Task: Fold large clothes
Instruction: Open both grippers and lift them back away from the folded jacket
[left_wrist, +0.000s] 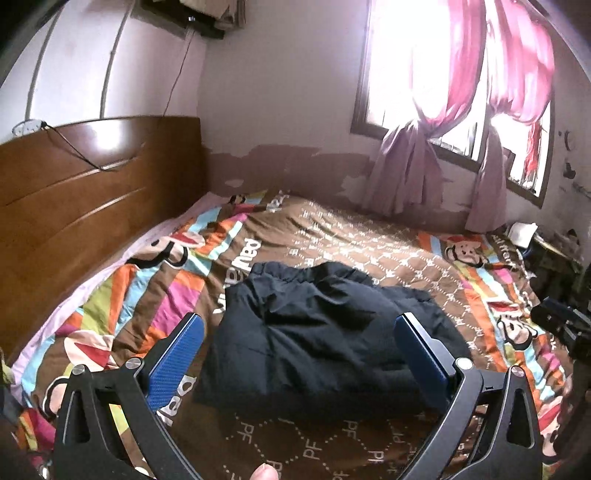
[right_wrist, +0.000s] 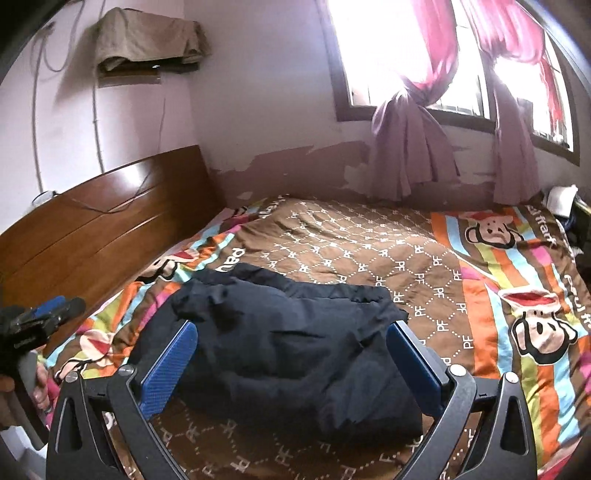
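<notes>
A dark navy padded garment (left_wrist: 325, 332) lies folded into a thick bundle on the patterned bedspread (left_wrist: 351, 236); it also shows in the right wrist view (right_wrist: 291, 350). My left gripper (left_wrist: 299, 328) is open and empty, held above the bundle's near side with its blue pads (left_wrist: 177, 365) spread wide. My right gripper (right_wrist: 291, 336) is open and empty too, above the bundle, with its blue pads (right_wrist: 170, 365) apart. The right gripper shows at the right edge of the left wrist view (left_wrist: 565, 325), and the left gripper at the left edge of the right wrist view (right_wrist: 40, 321).
A wooden headboard (left_wrist: 85, 192) stands at the left with a cable over it. A window with pink curtains (left_wrist: 436, 162) is on the far wall. Clutter sits on a stand (left_wrist: 546, 251) at the bed's far right corner. A cloth-covered wall unit (right_wrist: 147, 44) hangs above.
</notes>
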